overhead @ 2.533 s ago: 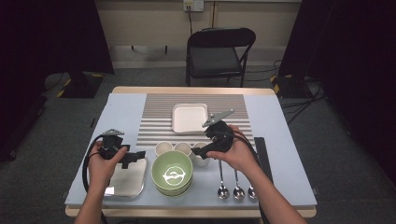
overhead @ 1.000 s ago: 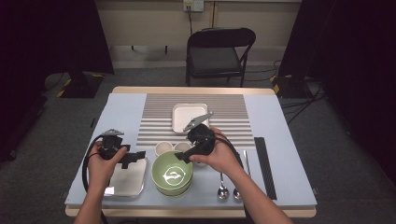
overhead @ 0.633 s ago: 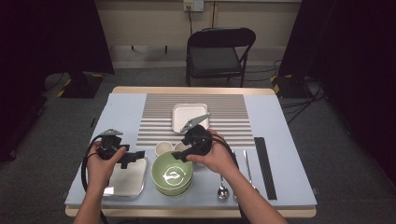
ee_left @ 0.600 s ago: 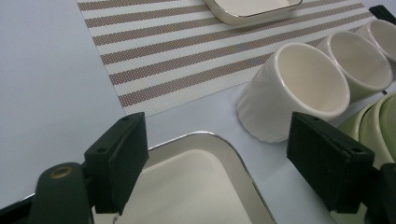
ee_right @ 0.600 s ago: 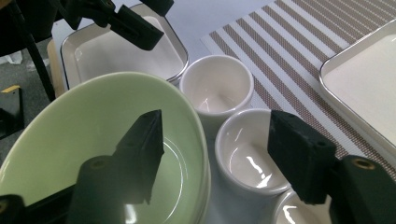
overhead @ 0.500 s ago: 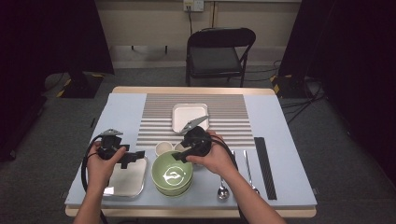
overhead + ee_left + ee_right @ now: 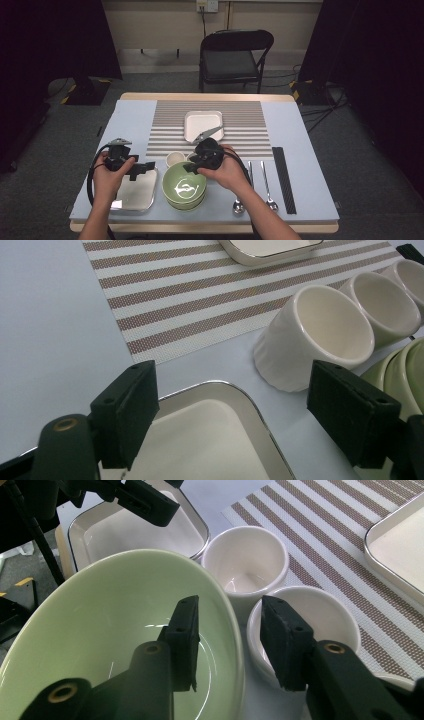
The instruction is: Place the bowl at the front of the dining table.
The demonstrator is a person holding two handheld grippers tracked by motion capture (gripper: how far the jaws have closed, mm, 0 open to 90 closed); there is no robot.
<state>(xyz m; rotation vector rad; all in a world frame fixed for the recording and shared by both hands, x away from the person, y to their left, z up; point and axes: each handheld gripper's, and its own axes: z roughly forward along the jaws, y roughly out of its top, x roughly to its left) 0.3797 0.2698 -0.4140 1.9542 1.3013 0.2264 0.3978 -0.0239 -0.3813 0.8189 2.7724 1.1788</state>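
Bowl, glossy pale green, round and deep, top of a short stack at the near edge of the counter. Right gripper straddles its rim: one black finger inside, one outside; the jaws have just been closing, gap still visible on both sides of the rim, pads not yet pressing. Right hand sits over the bowl's far-right rim. Left of the bowl, a shallow rectangular metal tray with cream inside and shiny rounded rim. Left gripper hovers over the tray's far corner, fingers wide apart, nothing between them. Just past the bowl, small white ceramic cups, smooth and round, side by side, touching. Right of the bowl, metal spoons lie parallel, then a flat black strip. Farther out, brown-and-white striped woven placemat carrying a square white dish. Beyond the counter, black folding chair.
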